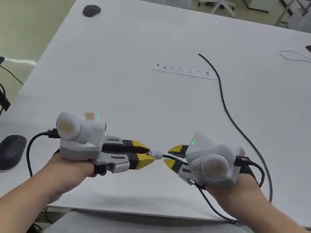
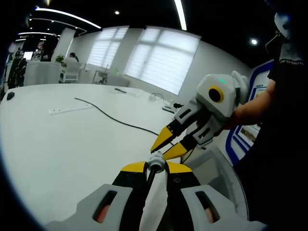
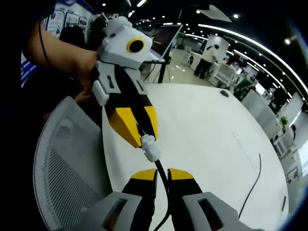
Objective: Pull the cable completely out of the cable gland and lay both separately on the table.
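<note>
Two steps remain: my left gripper [image 1: 147, 155] is clamped on the gland [image 1: 156, 155], my right gripper [image 1: 169, 157] at its three o'clock grips the cable [image 3: 162, 177] still threaded in it, both above the table [image 1: 146, 92]

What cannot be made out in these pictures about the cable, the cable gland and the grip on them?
Right gripper view: where the cable leads, cut off by the bottom edge behind the right gripper.
Head view: how much cable is inside the cable gland; too small, and the gland's own body hides it.
Left gripper view: the gland's rear part, hidden between the left gripper and its jaws.
</note>
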### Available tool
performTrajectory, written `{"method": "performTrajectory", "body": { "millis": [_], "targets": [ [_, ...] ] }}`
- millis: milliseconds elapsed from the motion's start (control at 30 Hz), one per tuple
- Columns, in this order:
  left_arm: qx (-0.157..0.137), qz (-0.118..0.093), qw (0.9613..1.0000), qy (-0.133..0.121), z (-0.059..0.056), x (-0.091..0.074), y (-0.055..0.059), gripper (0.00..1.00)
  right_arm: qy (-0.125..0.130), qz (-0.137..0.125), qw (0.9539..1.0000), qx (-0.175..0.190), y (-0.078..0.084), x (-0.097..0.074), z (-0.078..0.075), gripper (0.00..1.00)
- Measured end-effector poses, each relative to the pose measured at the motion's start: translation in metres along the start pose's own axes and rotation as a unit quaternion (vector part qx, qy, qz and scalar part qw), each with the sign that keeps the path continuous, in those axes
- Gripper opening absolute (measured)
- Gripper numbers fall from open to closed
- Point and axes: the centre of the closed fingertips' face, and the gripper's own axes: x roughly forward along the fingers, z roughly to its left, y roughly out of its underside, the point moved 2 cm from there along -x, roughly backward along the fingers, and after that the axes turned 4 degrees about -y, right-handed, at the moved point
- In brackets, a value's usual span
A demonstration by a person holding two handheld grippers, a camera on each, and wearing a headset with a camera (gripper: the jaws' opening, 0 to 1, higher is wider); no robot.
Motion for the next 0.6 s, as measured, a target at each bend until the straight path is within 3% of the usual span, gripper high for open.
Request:
{"method": "performTrajectory", "body": {
  "millis": [367, 433, 600],
  "targets": [
    [-0.004, 0.003, 1.0, 0.004, -0.0023, 0.0029, 0.0022, 0.15, -0.01, 0.008, 0.9995, -0.029, 0.0003, 0.005, 0.005, 0.02],
    [0.003, 0.01, 0.9999, 0.008, -0.0043, 0.004, 0.0047, 0.15, -0.021, 0.008, 0.9996, -0.016, -0.0002, 0.0059, 0.0085, 0.01],
    [0.005, 0.006, 0.9999, 0.008, -0.0033, 0.0026, 0.003, 0.14, -0.017, 0.0, 0.9998, 0.0, -0.0006, 0.0049, 0.0057, 0.0]
  ]
}}
